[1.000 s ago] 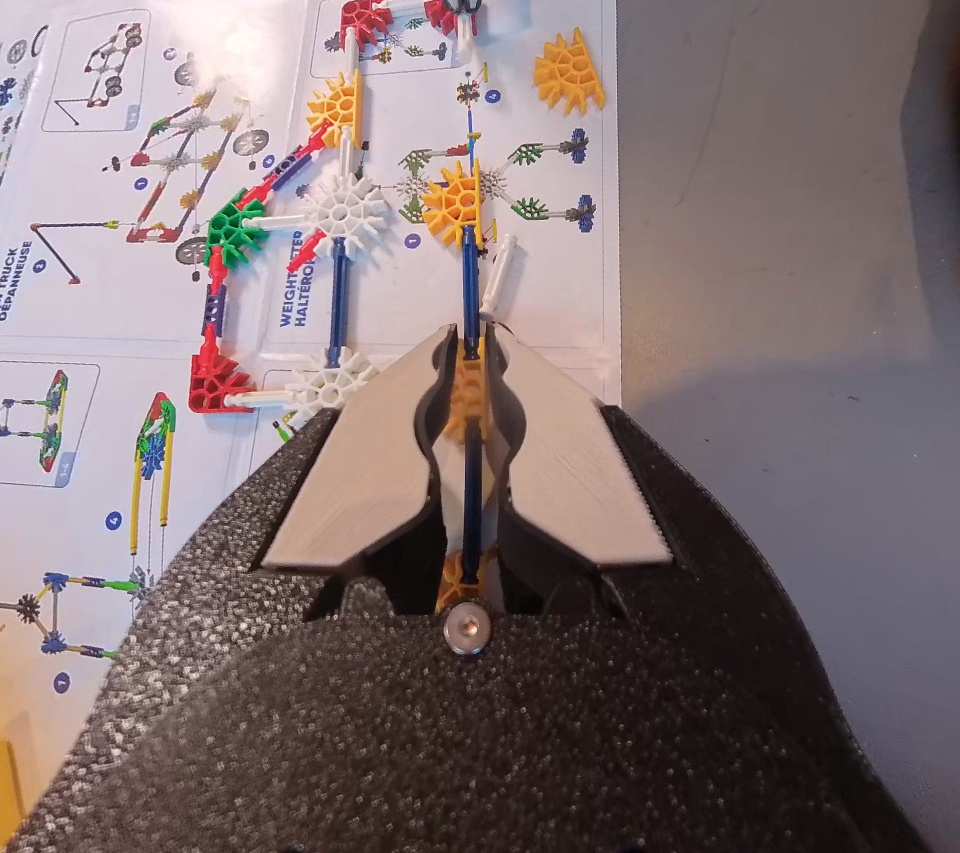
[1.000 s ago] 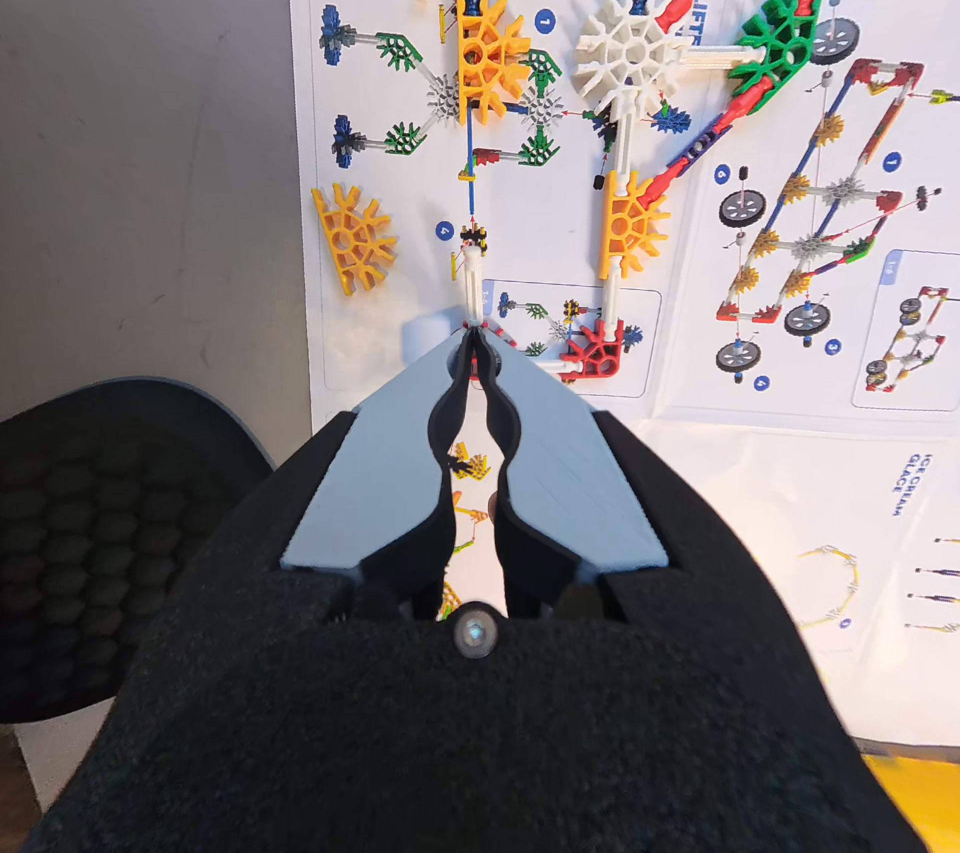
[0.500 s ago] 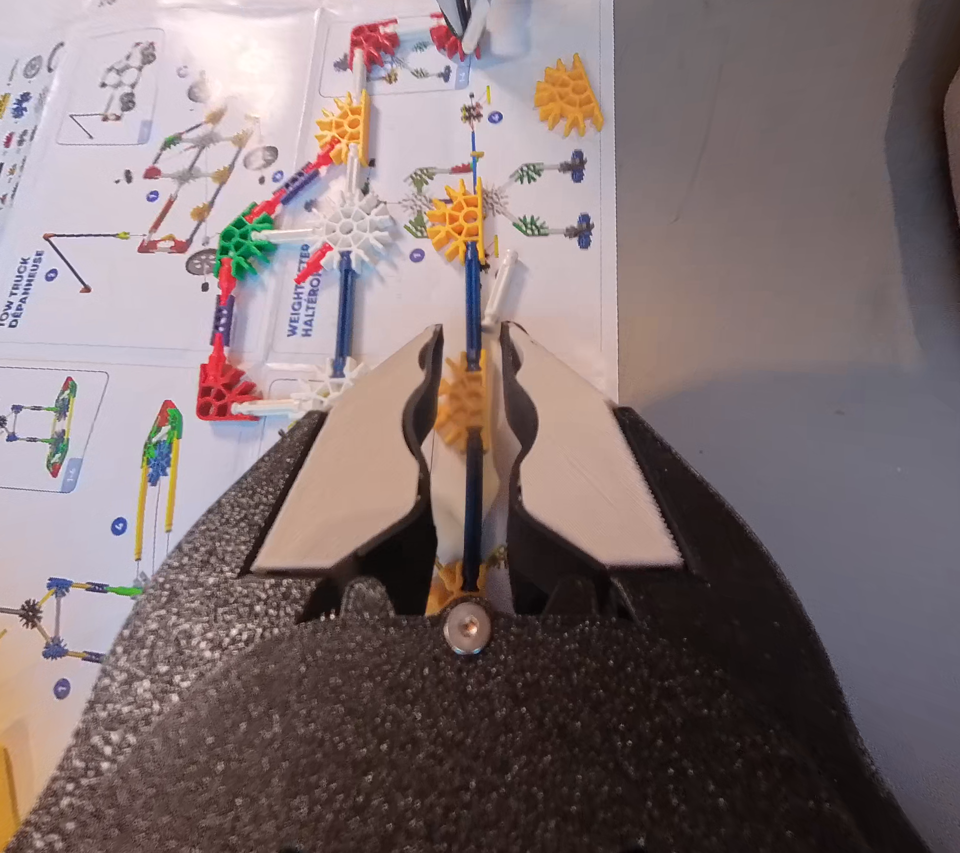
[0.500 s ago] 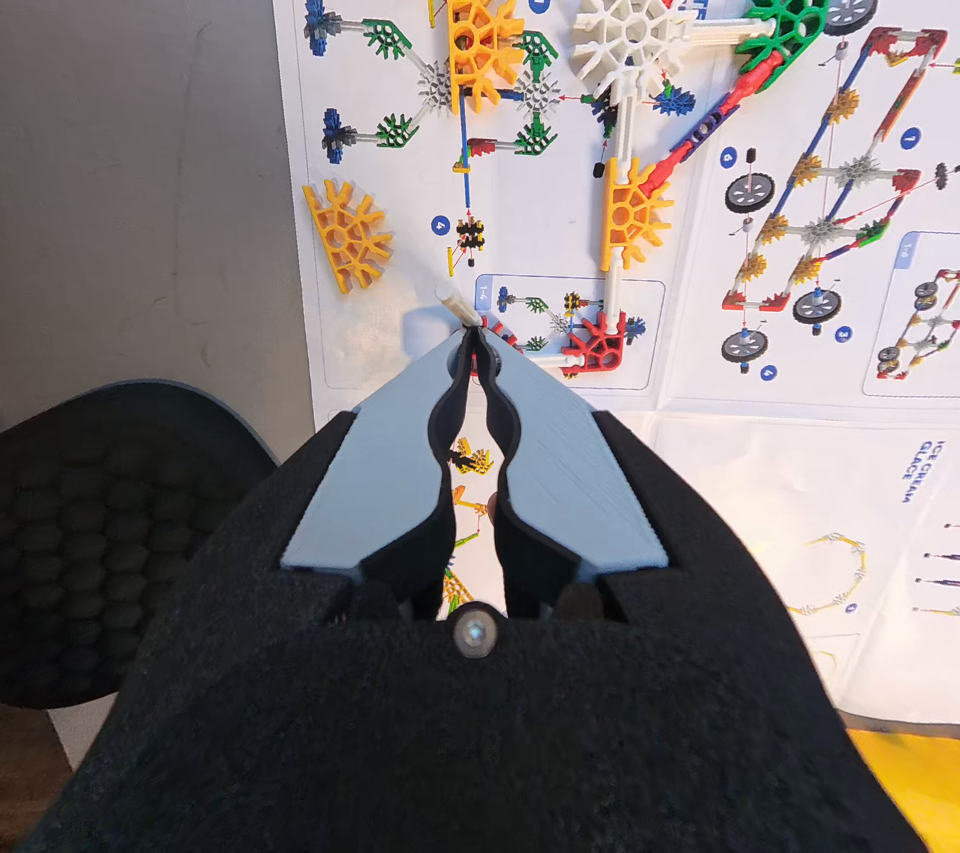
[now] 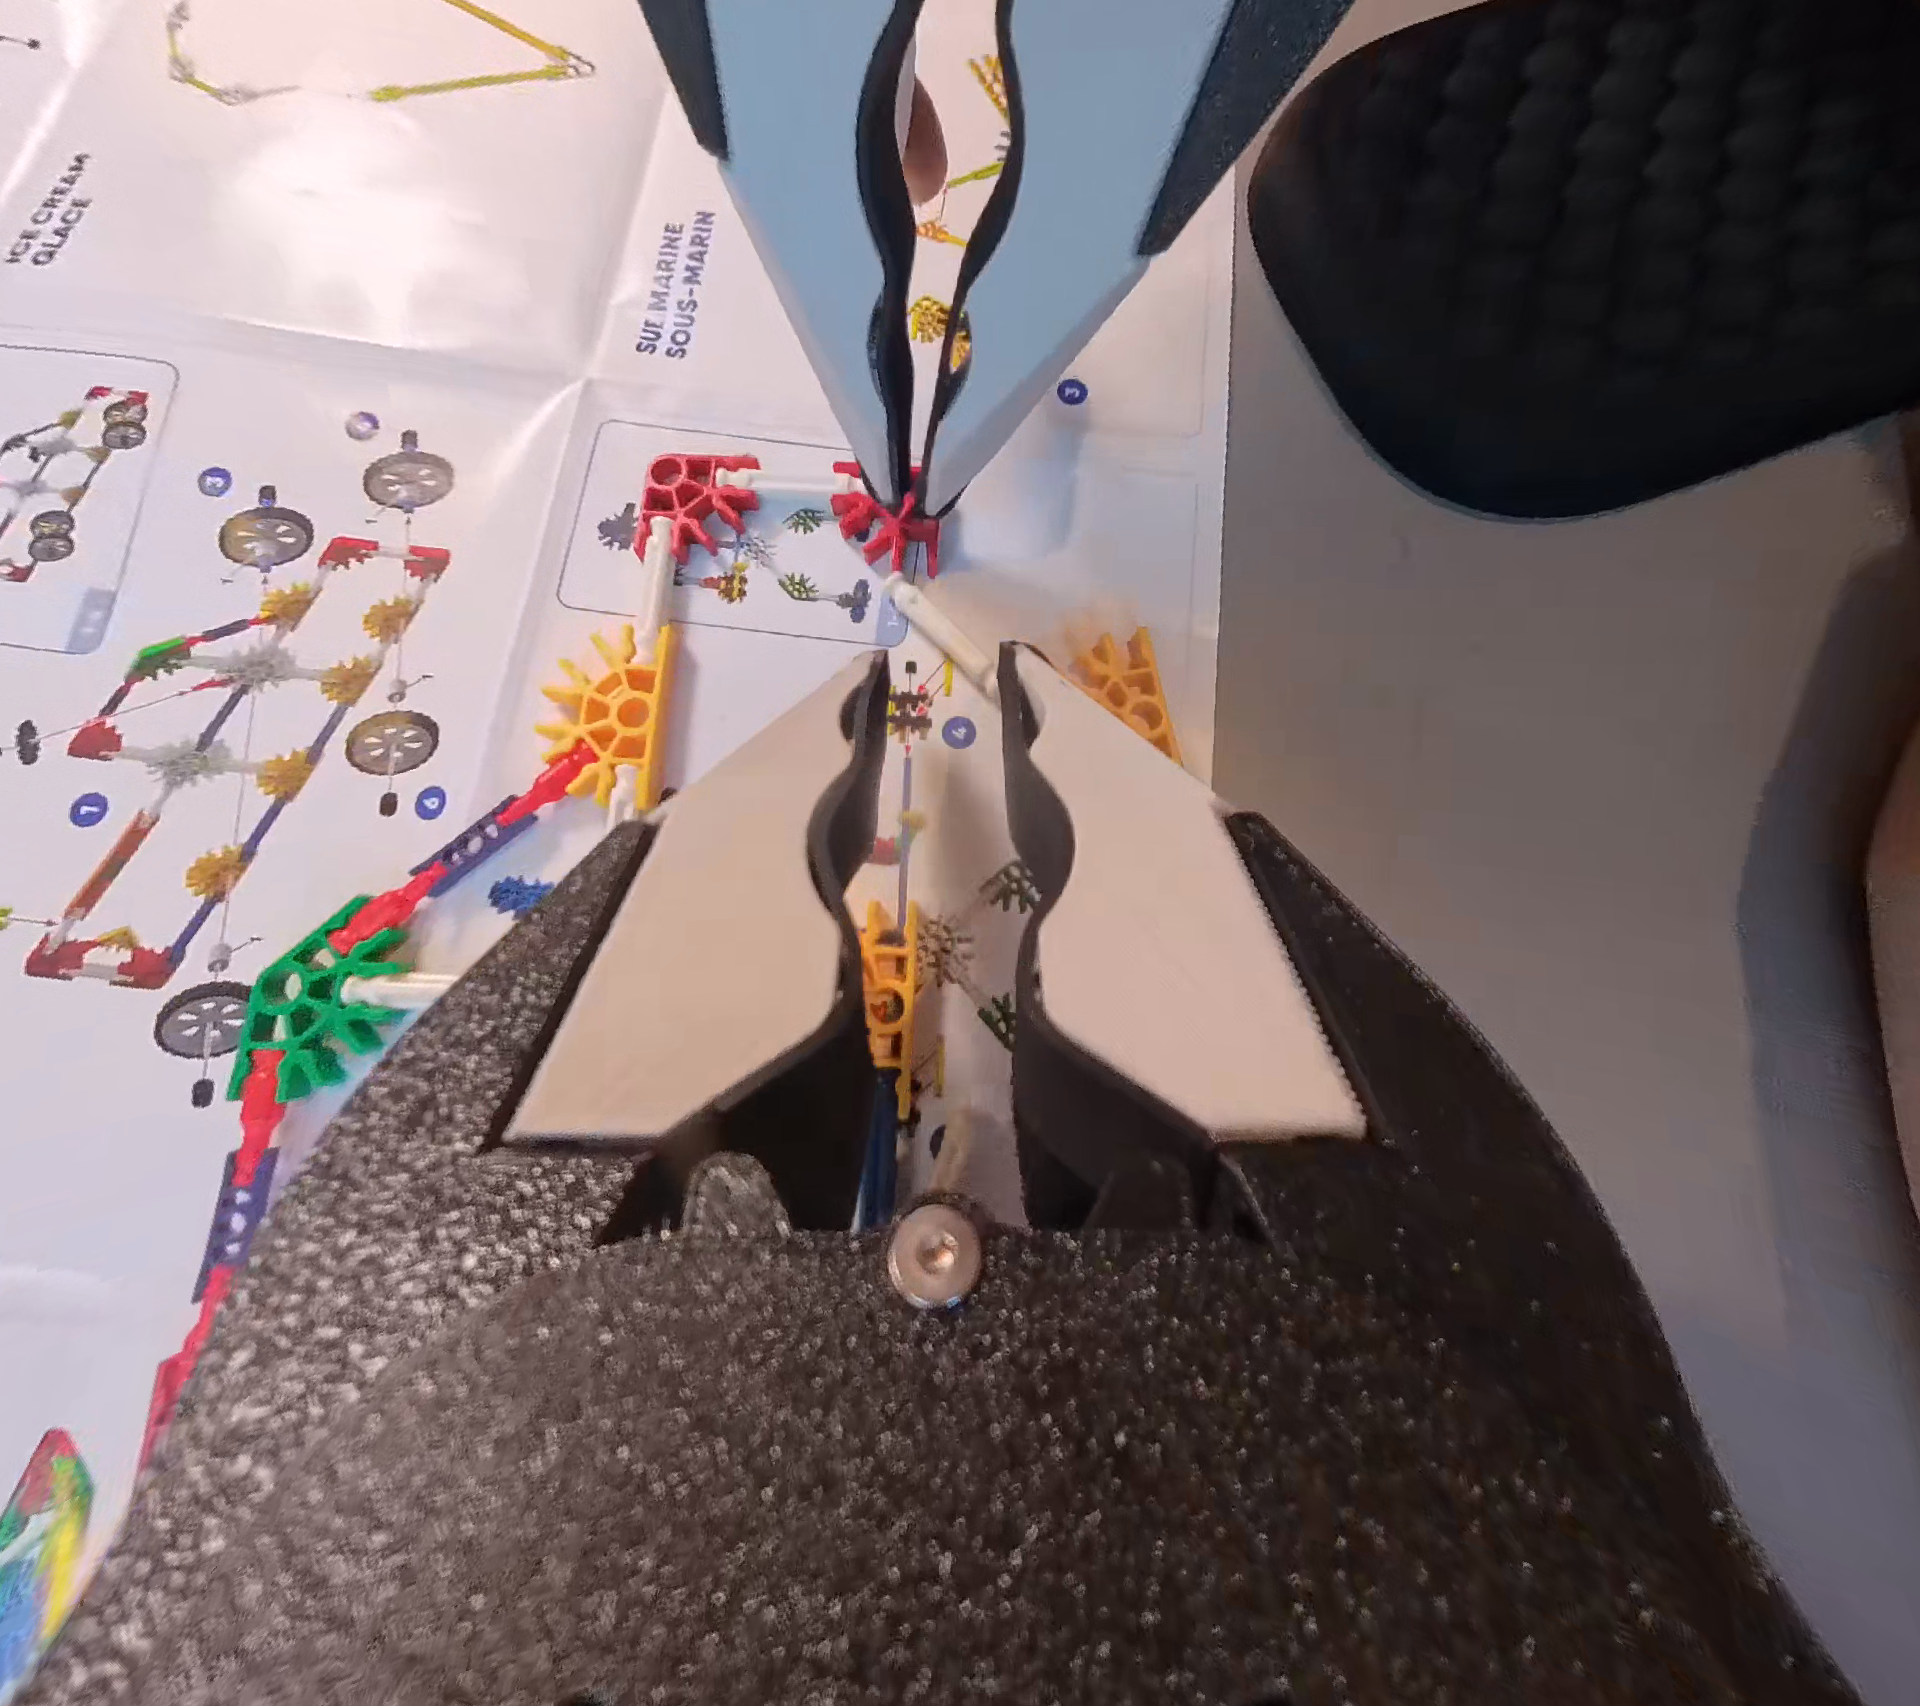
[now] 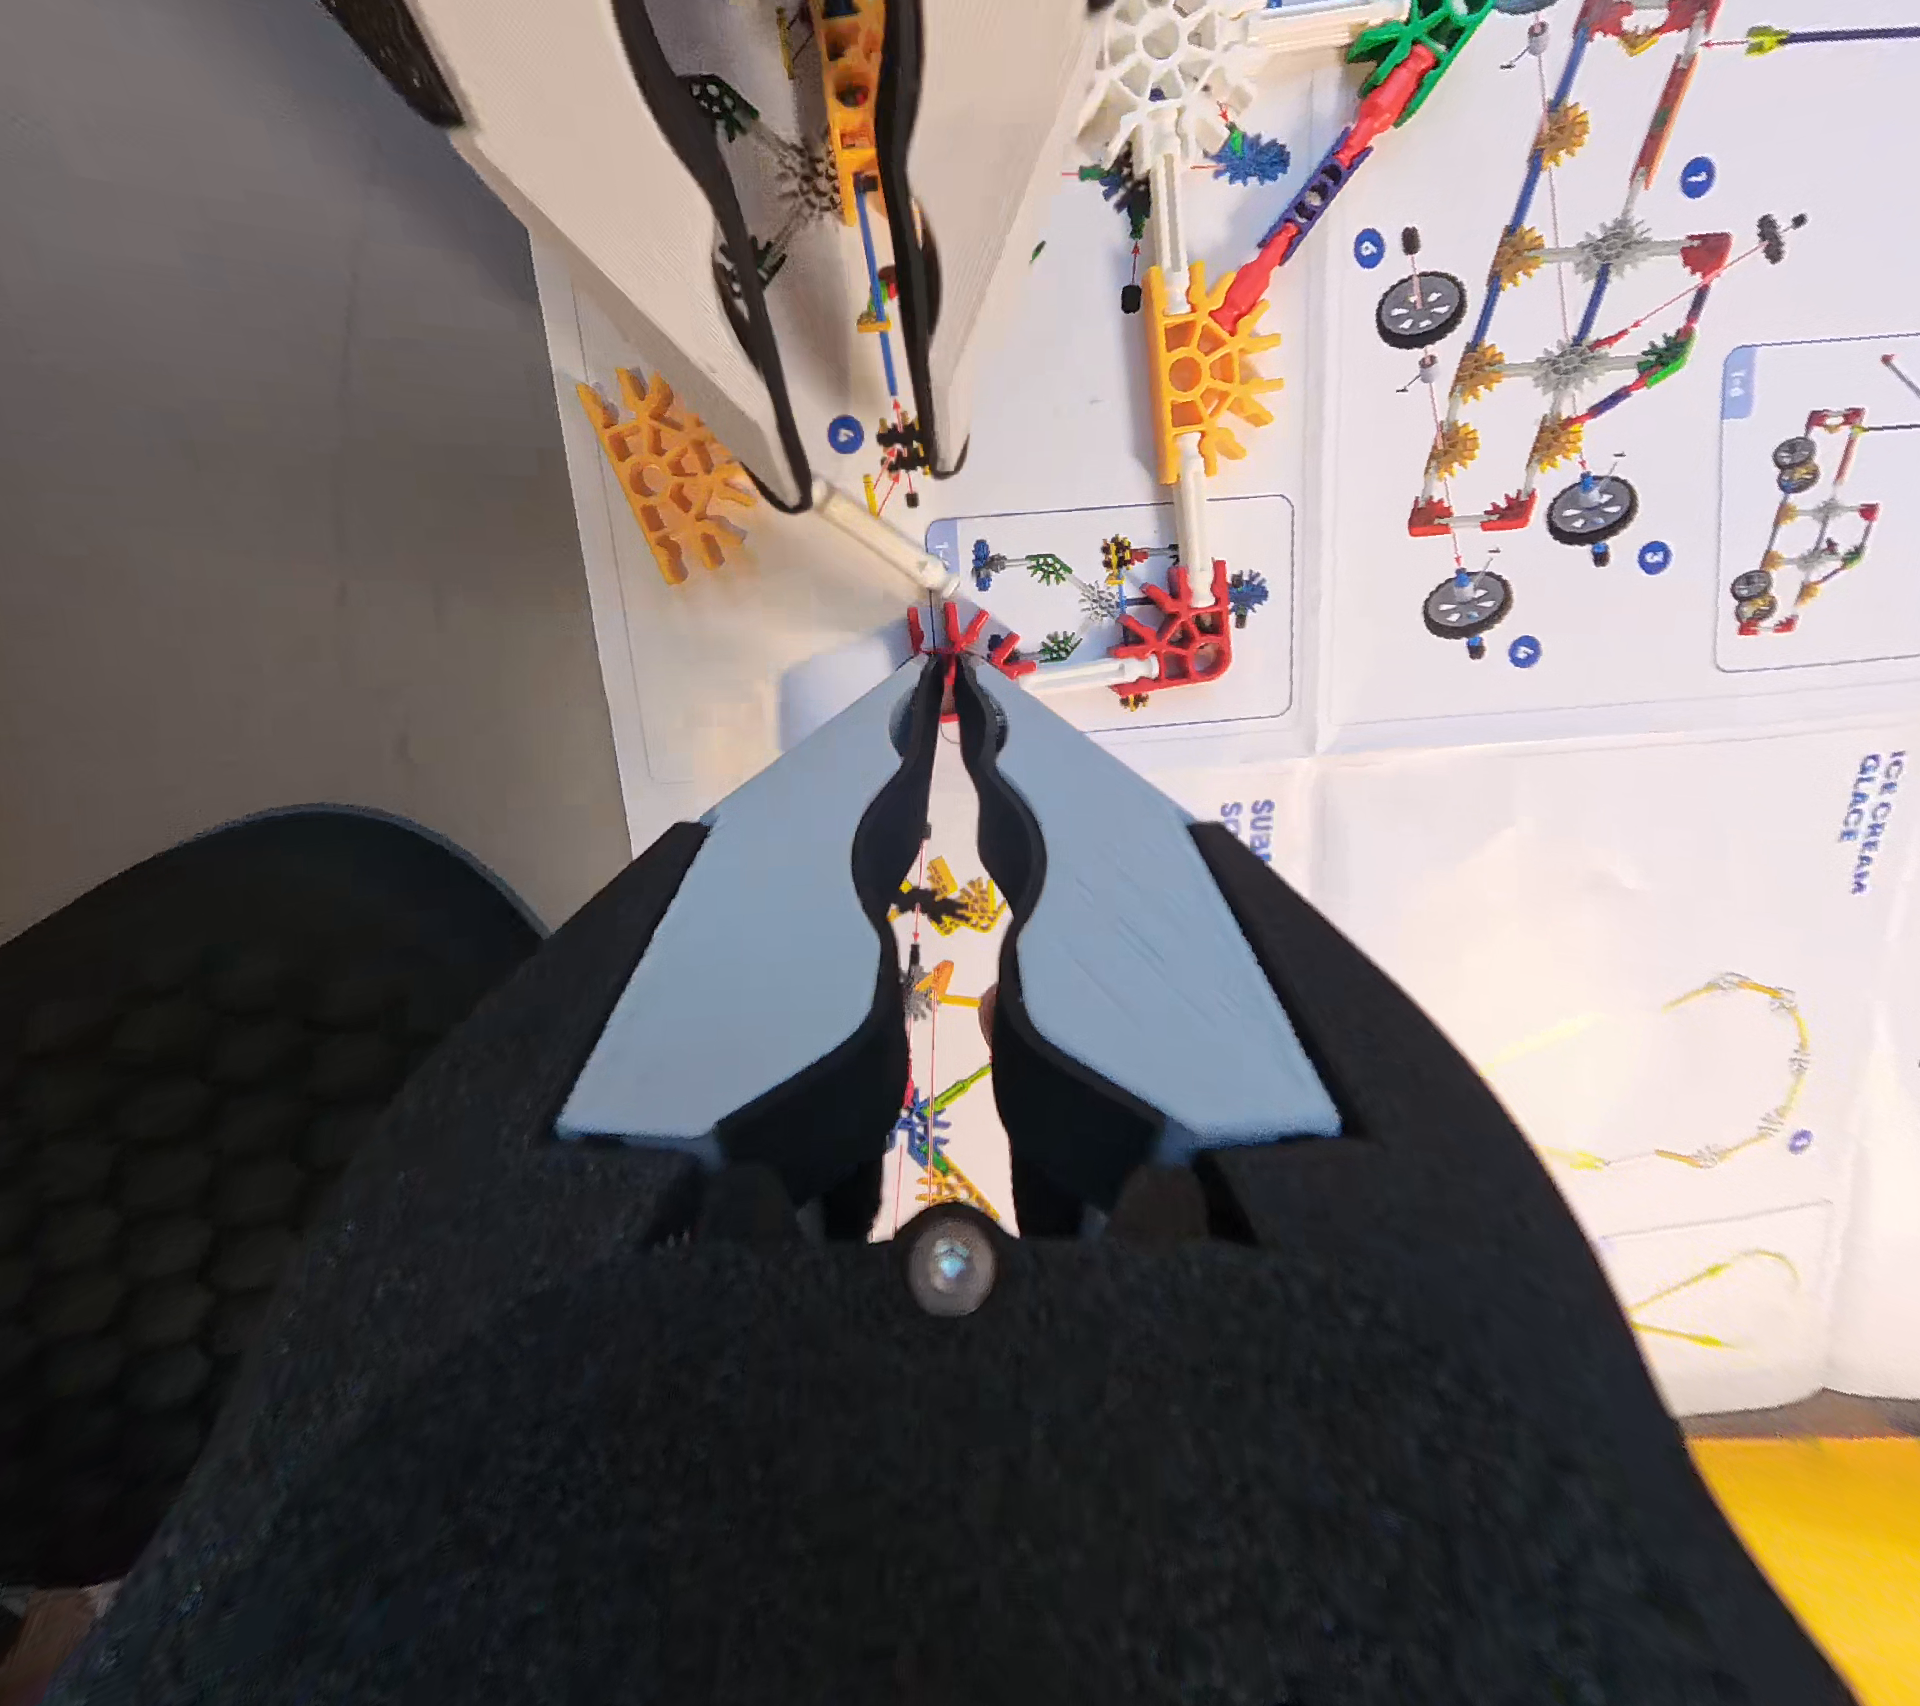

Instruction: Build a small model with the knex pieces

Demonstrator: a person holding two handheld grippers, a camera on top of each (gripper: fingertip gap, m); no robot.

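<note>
Right wrist view, claw (image 6: 943, 664) pinching red connector (image 6: 945, 633)

instruction sheet (image 5: 436, 285): glossy paper | connectors (image 6: 1210, 389): smooth plastic | table (image 5: 1507, 825): matt

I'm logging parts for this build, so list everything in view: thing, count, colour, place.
Instruction sheet: one, white, printed, covering the table.
Table: grey, bare beside the sheet.
Red connector: one, pinched by the right tongs.
White rod: one, angled out from that connector toward the left tongs.
Loose yellow connector: one, sheet edge.
Linked frame: red, yellow, white, green connectors joined by rods.
Black cushion: one, off the sheet.
Left tongs: white, open.
Right tongs: blue-grey, shut.
</note>
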